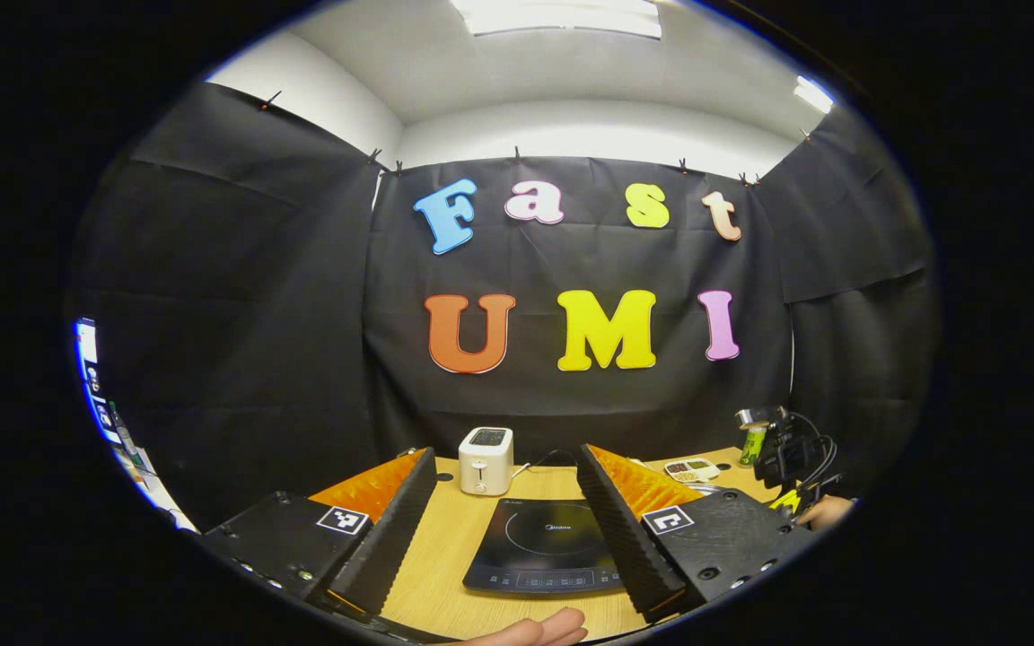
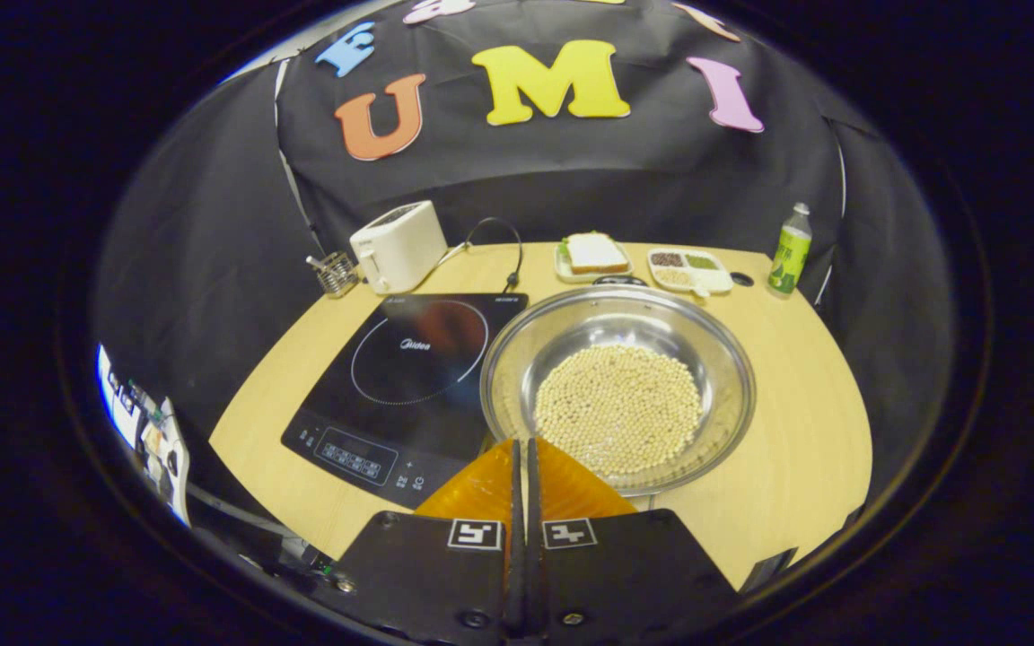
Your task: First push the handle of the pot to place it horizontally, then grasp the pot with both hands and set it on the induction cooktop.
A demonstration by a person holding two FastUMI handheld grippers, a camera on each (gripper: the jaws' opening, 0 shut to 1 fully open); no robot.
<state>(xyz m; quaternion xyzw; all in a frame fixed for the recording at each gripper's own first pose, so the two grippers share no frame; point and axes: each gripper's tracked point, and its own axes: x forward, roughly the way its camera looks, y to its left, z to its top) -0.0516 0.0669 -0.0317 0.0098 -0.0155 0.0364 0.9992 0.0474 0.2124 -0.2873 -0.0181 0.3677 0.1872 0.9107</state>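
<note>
- Right gripper view: the right claw (image 2: 521, 467) has its fingers pressed together, nothing between them, hanging above the desk (image 2: 804, 395).
- Straight ahead of its tips, slightly to the right, sits the pot (image 2: 617, 388), a wide steel bowl holding pale beans (image 2: 617, 408); its near rim lies just beyond the fingertips.
- Left of the claw, beside the pot, lies the induction cooktop (image 2: 400, 377), its top bare.
- Farther ahead stand a toaster (image 2: 398, 245), a plate with bread (image 2: 593, 255), a snack tray (image 2: 689, 267) and a green bottle (image 2: 789, 250).
- Left gripper view: the left claw (image 1: 508, 502) is spread wide, gripping nothing; the cooktop (image 1: 546, 547) lies between and beyond its fingers, the toaster (image 1: 486, 460) behind it.
</note>
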